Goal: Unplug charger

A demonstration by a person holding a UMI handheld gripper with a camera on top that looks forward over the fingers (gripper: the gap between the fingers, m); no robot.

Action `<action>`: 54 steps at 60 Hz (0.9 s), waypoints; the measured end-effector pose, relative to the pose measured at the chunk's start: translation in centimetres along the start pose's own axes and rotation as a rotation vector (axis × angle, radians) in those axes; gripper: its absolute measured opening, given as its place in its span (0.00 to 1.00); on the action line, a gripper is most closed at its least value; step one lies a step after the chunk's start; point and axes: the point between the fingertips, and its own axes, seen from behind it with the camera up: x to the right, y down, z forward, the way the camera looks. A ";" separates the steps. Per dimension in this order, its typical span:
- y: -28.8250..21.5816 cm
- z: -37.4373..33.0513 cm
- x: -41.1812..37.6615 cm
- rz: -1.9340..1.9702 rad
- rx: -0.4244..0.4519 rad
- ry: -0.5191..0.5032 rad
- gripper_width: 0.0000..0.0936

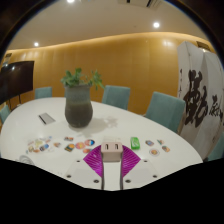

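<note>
A small white charger block (111, 149) sits between the tips of my gripper (111, 153), above the white table (60, 128). Both fingers, with their magenta pads (96, 158), press on its sides, so the gripper is shut on the charger. No cable or socket shows around it.
A grey vase with a green plant (79, 99) stands at the table's middle. Small items lie scattered across the table: a green packet (136, 143), a dark phone (47, 118), coloured bits (40, 146). Teal chairs (164, 108) ring the far side. A banner (203, 95) stands beyond them.
</note>
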 end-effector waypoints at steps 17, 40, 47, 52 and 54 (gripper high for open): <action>15.0 1.7 5.4 -0.045 -0.301 0.037 0.34; 12.6 -5.8 6.9 -0.006 -0.264 0.089 0.93; 11.6 -11.9 6.2 -0.020 -0.252 0.103 0.93; 11.0 -17.1 5.6 -0.034 -0.243 0.120 0.93; 10.9 -19.2 5.4 -0.044 -0.243 0.130 0.93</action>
